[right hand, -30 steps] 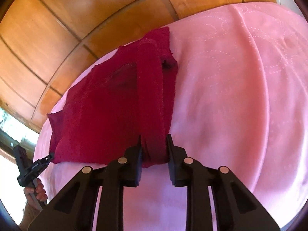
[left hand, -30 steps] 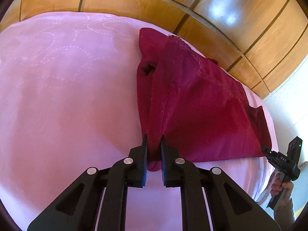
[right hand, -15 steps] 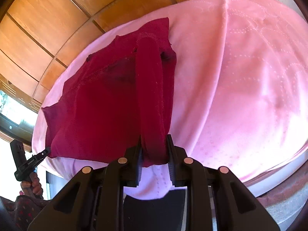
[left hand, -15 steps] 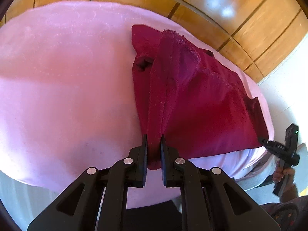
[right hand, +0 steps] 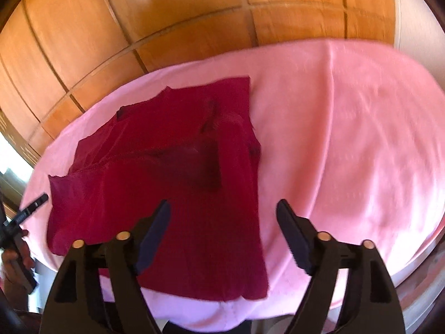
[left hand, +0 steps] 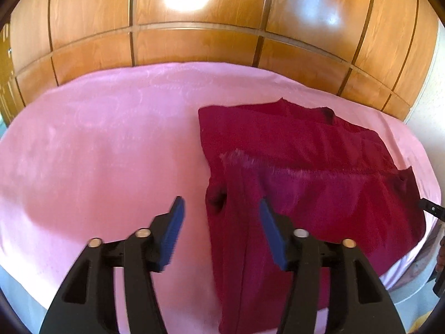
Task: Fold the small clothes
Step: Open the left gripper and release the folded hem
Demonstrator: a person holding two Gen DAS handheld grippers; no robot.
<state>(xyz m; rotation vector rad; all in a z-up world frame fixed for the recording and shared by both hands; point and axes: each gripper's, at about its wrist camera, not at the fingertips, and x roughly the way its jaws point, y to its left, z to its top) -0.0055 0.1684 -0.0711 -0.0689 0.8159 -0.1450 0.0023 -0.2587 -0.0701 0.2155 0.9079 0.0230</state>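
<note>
I'm looking down on the pink bed [left hand: 97,167], backed by the wooden panelled wall [left hand: 194,50], and there is plenty of bare cover beside the dark red garment [left hand: 306,172]. It is lying flat towards one side, its near hem running close to the bed's edge. I'm letting go of a fold: my left gripper [left hand: 221,231] is opening over the garment's side edge, nothing pinched, and my right gripper [right hand: 222,239] is opening wide above the cloth too. Next, I reckon, I'm needing fresh corners for another fold, keeping clear of that near edge.
</note>
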